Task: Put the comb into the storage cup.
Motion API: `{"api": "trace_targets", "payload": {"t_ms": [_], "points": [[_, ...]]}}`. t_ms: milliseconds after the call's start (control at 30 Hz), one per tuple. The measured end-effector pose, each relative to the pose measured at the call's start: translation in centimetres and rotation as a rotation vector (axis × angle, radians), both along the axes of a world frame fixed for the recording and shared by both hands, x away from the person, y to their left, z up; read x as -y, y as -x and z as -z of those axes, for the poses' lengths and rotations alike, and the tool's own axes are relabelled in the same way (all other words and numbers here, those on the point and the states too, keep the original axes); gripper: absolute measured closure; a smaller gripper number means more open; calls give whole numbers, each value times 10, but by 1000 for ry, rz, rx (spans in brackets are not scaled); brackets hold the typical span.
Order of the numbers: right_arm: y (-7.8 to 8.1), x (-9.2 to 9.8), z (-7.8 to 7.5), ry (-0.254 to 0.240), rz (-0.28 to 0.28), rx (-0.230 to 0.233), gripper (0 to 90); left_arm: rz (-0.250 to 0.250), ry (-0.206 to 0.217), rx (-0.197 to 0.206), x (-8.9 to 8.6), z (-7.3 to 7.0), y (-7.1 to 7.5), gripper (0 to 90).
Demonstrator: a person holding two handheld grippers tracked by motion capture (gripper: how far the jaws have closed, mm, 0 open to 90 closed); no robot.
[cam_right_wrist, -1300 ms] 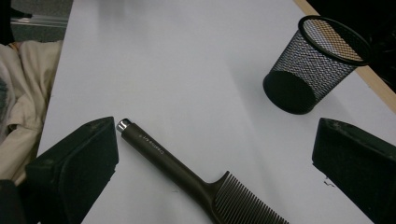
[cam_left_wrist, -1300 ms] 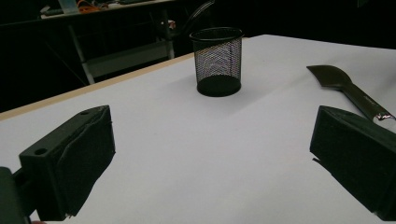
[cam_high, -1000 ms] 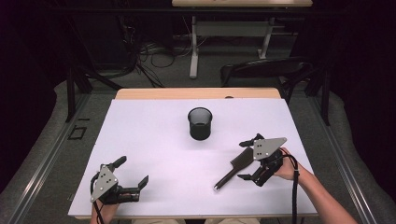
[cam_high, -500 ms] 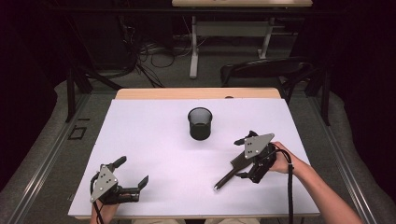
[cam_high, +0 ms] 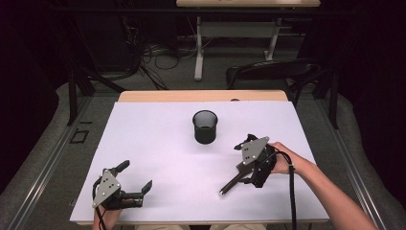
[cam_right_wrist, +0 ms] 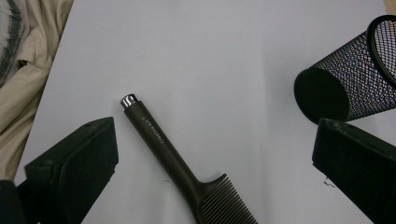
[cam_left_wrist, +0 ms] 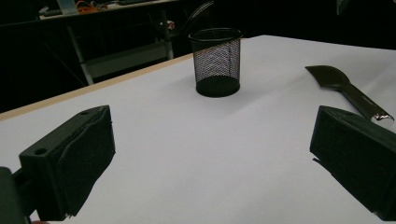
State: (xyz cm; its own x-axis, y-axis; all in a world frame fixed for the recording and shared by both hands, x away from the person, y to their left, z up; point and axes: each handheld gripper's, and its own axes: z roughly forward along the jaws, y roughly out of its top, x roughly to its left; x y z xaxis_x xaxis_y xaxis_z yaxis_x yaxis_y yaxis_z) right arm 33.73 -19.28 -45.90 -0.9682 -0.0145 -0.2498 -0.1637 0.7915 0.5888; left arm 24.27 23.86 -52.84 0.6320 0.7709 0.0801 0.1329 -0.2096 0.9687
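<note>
Right gripper (cam_high: 249, 165) hangs just over a dark comb (cam_right_wrist: 187, 172) lying flat on the white table (cam_high: 158, 143), jaws spread wide w/ nothing in them. Left gripper (cam_high: 136, 184) sits near the front edge, also wide open & empty. Mesh cup (cam_high: 205, 126) stands upright mid-table.

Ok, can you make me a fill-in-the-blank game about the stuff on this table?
1. The mesh cup stands upright and holds ____.
2. The thing lying flat under the right tool is a ____.
3. The left tool has its jaws wide ____.
4. The table top is coloured ____.

Missing words: nothing; comb; open; white
</note>
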Motion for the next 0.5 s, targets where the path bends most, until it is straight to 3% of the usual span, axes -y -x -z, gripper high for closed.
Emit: {"api": "trace_targets", "payload": {"t_ms": [500], "points": [[-4,-15,0,90,-58,11,1,3,2,0,0,0,0,0]]}}
